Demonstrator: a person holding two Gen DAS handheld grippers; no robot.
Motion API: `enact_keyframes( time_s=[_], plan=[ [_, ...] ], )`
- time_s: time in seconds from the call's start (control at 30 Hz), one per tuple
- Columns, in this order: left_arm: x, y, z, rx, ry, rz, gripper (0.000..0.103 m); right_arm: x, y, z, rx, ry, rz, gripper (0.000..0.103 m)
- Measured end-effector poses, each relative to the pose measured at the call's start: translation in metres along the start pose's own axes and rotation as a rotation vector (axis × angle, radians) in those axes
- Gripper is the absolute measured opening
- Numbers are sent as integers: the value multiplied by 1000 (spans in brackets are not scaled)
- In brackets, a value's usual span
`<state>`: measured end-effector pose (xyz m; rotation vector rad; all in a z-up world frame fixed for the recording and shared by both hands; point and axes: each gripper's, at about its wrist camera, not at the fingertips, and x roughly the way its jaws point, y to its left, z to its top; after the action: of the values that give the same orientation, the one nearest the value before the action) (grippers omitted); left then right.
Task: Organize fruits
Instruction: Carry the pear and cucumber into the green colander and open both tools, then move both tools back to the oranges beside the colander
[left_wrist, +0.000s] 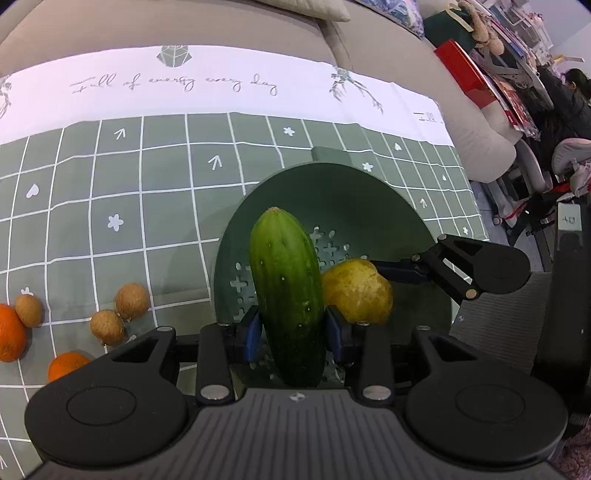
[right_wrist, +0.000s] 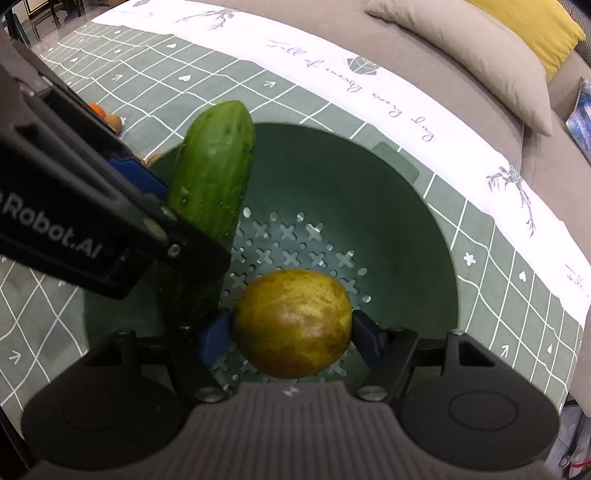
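Note:
My left gripper (left_wrist: 293, 332) is shut on a green cucumber (left_wrist: 286, 291) and holds it over the dark green colander bowl (left_wrist: 332, 192). My right gripper (right_wrist: 291, 332) is shut on a yellow-green pear (right_wrist: 293, 321) and holds it inside the same bowl (right_wrist: 388, 206), just right of the cucumber (right_wrist: 212, 173). The pear (left_wrist: 356, 291) and the right gripper's arm show in the left wrist view. The left gripper's arm crosses the left of the right wrist view.
Three brown longans (left_wrist: 131, 301) and two oranges (left_wrist: 11, 332) lie on the green checked tablecloth (left_wrist: 110, 184) left of the bowl. A beige sofa with cushions (right_wrist: 480, 62) runs behind the table. A person and chairs (left_wrist: 554, 155) are at the far right.

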<state>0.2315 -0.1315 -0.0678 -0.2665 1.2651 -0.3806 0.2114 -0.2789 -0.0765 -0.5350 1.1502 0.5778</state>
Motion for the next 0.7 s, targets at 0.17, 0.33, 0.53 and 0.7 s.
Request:
enact_keyframes(
  time_s=[0.17, 0.33, 0.53, 0.7],
  plan=[
    [2, -3, -1, 16, -3, 21, 42, 7, 4, 1, -15, 15, -10, 67],
    [0, -5, -4, 48, -13, 46, 48, 0, 8, 6, -34, 8, -70, 76],
    [-16, -7, -13, 63, -31, 17, 58, -21, 11, 13, -21, -18, -120, 81],
    [-44, -7, -26, 88, -78, 11, 59, -41, 30, 16, -45, -46, -184, 85]
  ],
)
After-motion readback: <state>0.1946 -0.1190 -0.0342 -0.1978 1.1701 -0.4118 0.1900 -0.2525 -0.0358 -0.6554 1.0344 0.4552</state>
